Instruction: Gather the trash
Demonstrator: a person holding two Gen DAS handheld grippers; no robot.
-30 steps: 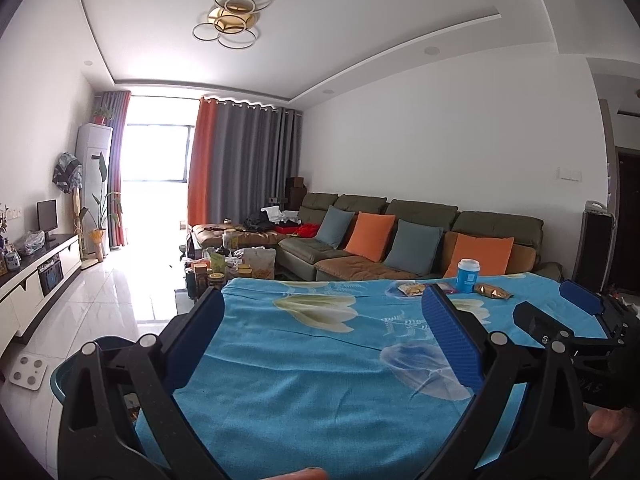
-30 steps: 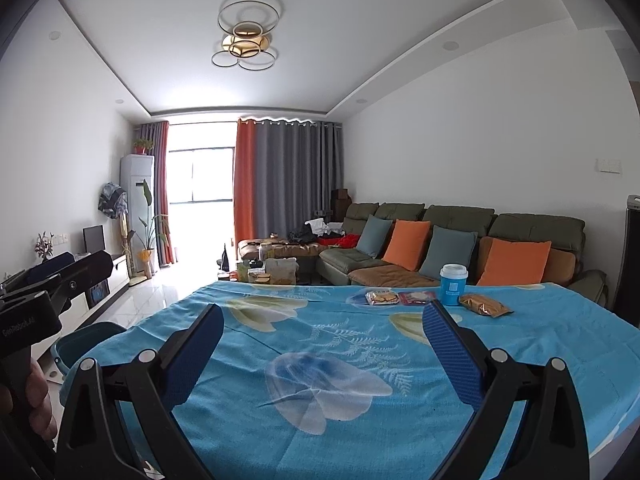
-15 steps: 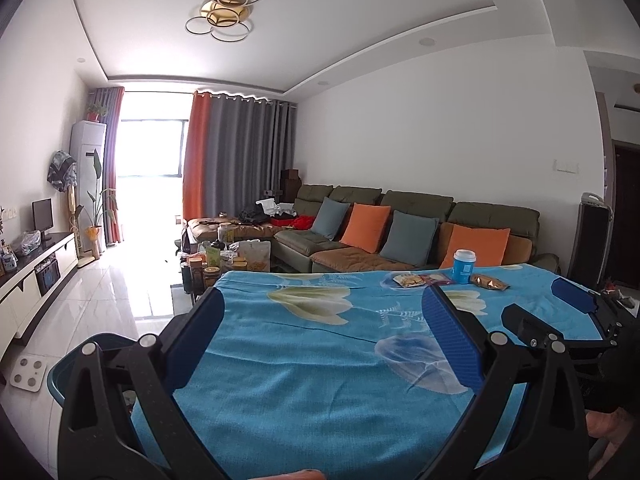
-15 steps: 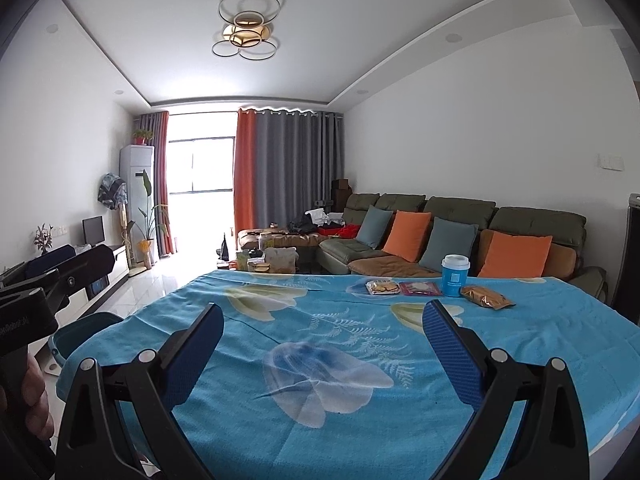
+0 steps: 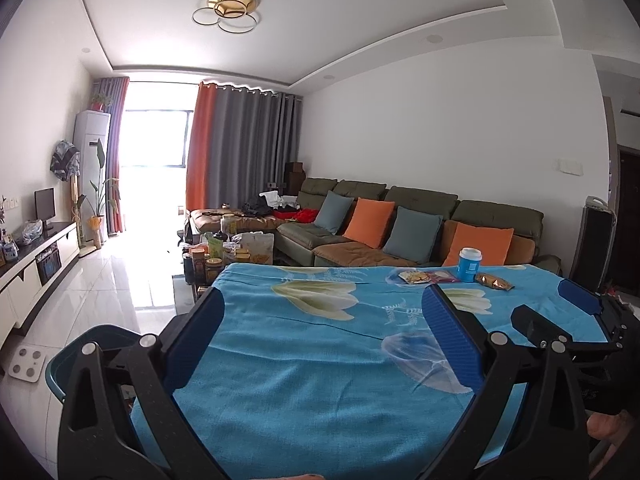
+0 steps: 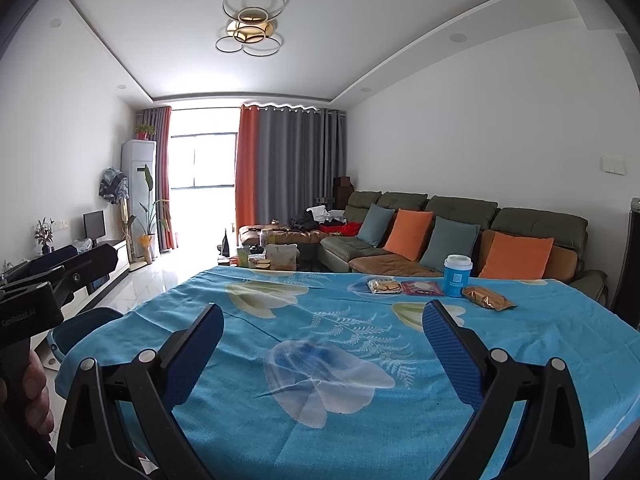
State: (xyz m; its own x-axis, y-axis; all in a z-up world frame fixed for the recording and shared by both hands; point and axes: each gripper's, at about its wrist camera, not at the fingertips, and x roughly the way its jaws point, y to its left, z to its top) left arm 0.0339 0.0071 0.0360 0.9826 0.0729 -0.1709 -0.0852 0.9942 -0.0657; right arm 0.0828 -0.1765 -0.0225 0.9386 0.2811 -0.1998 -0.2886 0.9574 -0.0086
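Note:
At the far side of the blue floral tablecloth (image 6: 320, 332) lies the trash: a blue paper cup with a white lid (image 6: 457, 275), a clear snack packet (image 6: 385, 286), a red wrapper (image 6: 422, 287) and a golden-brown wrapper (image 6: 488, 298). The left wrist view shows the same cup (image 5: 469, 264), snack packet (image 5: 415, 277) and golden wrapper (image 5: 494, 281). My left gripper (image 5: 322, 304) and right gripper (image 6: 322, 316) both hang open over the near part of the table, far from the trash, holding nothing.
A teal bin (image 5: 92, 344) stands on the floor left of the table, also seen as bin (image 6: 84, 328). A green sofa (image 6: 460, 236) with orange and grey cushions runs behind the table. A cluttered coffee table (image 5: 228, 256) and TV console (image 5: 36, 256) lie beyond.
Both grippers have tilted or lowered slightly, so the table and trash sit lower in view. The jaws stay open.

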